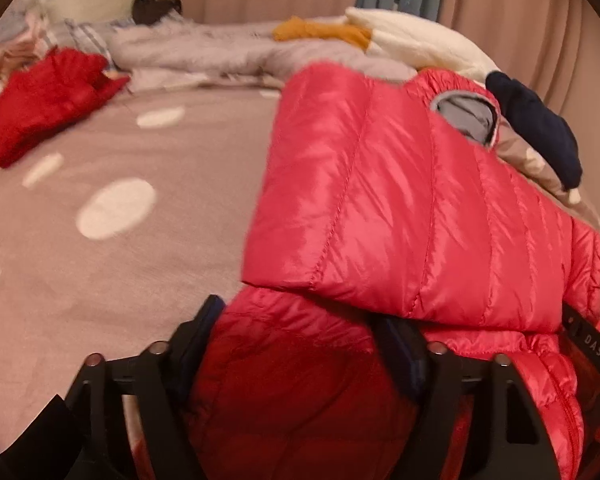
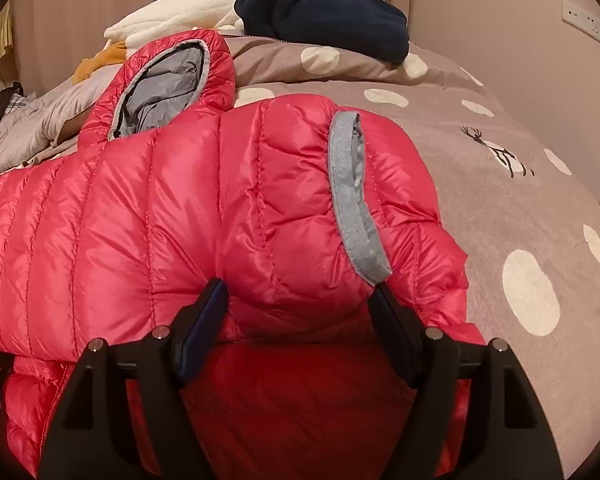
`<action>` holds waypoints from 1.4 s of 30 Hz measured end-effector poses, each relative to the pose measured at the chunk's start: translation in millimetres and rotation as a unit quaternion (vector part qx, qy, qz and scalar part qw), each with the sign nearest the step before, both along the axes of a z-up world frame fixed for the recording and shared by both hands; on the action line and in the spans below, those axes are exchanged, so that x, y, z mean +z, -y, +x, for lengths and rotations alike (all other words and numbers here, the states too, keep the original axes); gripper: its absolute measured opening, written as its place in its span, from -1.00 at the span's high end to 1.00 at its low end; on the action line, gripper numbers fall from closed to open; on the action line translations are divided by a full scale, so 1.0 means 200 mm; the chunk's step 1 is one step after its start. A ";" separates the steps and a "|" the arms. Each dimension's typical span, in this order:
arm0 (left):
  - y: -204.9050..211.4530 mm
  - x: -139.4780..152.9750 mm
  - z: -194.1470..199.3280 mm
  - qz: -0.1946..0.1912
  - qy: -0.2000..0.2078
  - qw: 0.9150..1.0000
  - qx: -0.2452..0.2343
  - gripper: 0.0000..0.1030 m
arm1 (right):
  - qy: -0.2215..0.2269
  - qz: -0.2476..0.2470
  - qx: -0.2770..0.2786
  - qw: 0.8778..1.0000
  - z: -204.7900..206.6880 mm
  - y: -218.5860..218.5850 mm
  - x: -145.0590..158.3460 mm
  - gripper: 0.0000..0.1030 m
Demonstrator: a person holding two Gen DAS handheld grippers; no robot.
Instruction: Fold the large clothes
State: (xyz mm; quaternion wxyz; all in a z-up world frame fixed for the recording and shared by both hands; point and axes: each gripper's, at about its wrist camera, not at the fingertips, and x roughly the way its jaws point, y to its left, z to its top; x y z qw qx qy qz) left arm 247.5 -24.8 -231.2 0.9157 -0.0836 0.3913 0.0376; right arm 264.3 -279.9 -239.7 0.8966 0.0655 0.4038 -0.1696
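Note:
A glossy red quilted puffer jacket [image 1: 400,200] with grey lining lies partly folded on the bed; it also fills the right wrist view [image 2: 160,220]. Its hood opening [image 2: 164,88] and a grey-edged cuff [image 2: 350,196] show. My left gripper [image 1: 300,344] holds a thick fold of the jacket between its fingers at the near left edge. My right gripper [image 2: 300,320] holds another bulging fold near the cuff. The right gripper's body shows at the far right of the left wrist view [image 1: 592,344].
The bed cover [image 1: 120,208] is taupe with white dots. A folded red garment [image 1: 48,104] lies far left. Grey bedding [image 1: 204,52], a mustard item [image 1: 324,32], a white fleece [image 2: 188,12] and a navy garment [image 2: 324,20] lie at the back. Curtains hang behind.

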 end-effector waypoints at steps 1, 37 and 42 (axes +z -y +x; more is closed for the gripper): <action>0.00 0.03 -0.02 0.008 0.014 1.000 0.002 -0.24 | 0.001 -0.001 0.000 1.000 0.00 0.00 0.00 -0.42; 0.12 -0.05 0.07 -0.124 0.014 0.990 -0.064 0.70 | 0.010 0.022 0.015 1.000 0.00 0.01 -0.04 -0.61; -0.01 -0.01 -0.09 -0.160 0.042 0.986 -0.035 0.56 | 0.012 0.024 0.017 0.999 0.00 0.01 -0.03 -0.63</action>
